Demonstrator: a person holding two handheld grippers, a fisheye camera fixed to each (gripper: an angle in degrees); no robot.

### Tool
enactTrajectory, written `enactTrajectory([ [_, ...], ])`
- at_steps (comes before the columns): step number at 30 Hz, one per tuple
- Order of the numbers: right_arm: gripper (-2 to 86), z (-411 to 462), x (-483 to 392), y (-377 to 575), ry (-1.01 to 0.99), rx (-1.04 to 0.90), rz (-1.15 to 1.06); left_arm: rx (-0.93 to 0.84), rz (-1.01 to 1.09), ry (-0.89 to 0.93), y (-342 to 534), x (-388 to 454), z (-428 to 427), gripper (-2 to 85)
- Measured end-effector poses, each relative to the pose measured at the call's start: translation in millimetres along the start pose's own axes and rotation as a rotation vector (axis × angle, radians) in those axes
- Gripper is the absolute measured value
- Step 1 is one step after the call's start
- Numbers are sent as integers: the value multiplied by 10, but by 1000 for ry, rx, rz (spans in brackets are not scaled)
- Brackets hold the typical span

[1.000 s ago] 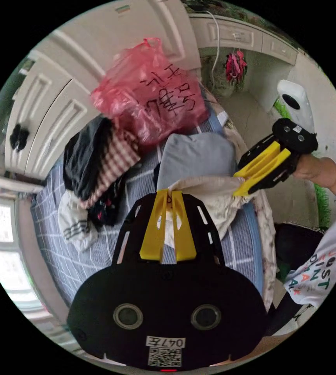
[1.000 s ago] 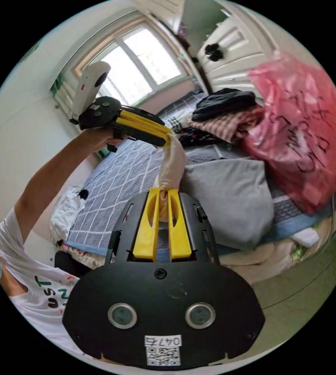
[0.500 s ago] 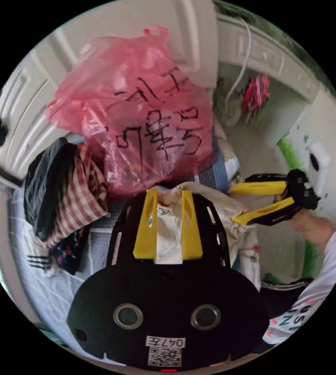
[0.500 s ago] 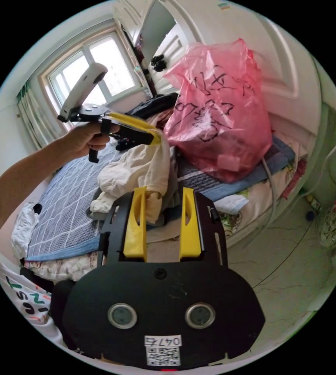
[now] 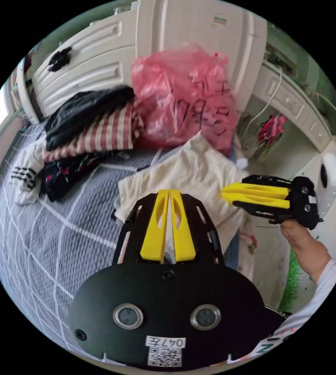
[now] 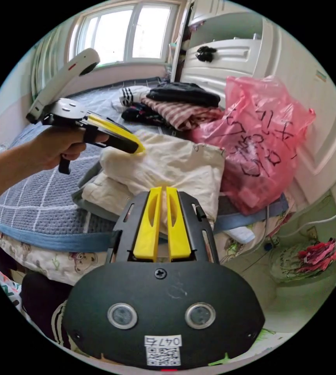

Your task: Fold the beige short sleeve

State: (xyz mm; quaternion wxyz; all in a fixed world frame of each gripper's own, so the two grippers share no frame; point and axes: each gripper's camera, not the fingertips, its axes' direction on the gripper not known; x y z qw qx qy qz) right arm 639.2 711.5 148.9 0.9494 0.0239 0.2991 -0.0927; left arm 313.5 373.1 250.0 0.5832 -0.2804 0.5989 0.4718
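The beige short-sleeve shirt point(image 5: 183, 175) point(image 6: 175, 164) lies spread on the bed, partly over a grey garment point(image 6: 85, 189), with its far corner against the pink bag. In the left gripper view, my left gripper point(image 5: 169, 191) has its jaws together on the shirt's near edge. My right gripper point(image 5: 223, 193) enters from the right, held in a hand, jaws together at the shirt's right edge. In the right gripper view, my right gripper point(image 6: 161, 188) is shut with beige cloth in the slit. The left gripper point(image 6: 140, 150) pinches the shirt's left side.
A pink plastic bag point(image 5: 183, 105) point(image 6: 261, 136) stands just behind the shirt. A pile of dark and striped clothes point(image 5: 89, 125) point(image 6: 183, 105) lies further along the grey checked bed cover point(image 5: 39, 234) point(image 6: 39, 203). White cupboards point(image 5: 89, 50) stand behind; the floor point(image 6: 292, 297) is below the bed edge.
A second ago both grippers held the shirt bunched in the air. Half a second ago both sets of jaws stood apart. Now both are shut and the shirt lies spread on the bed.
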Motion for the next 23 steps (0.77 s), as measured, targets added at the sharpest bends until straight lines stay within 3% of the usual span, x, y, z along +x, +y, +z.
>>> enactTrajectory([
  [4, -5, -59, -319, -167, 5, -46, 25, -4, -28, -26, 438, 100, 127, -7],
  [10, -7, -1201, -1434, -726, 112, 283, -30, 237, -283, -61, 1653, -35, -920, -8],
  [14, -10, -1653, -2761, -1135, -34, 406, -144, 393, -490, -248, 3276, -58, -1773, -9],
  [20, -13, -1970, -4983, -1490, -311, 437, -139, 332, -908, -613, 5507, 256, -2559, -10],
  [23, -12, -2205, -6099, -1569, -433, 436, -218, 353, -1121, -709, 6613, 517, -2890, -10],
])
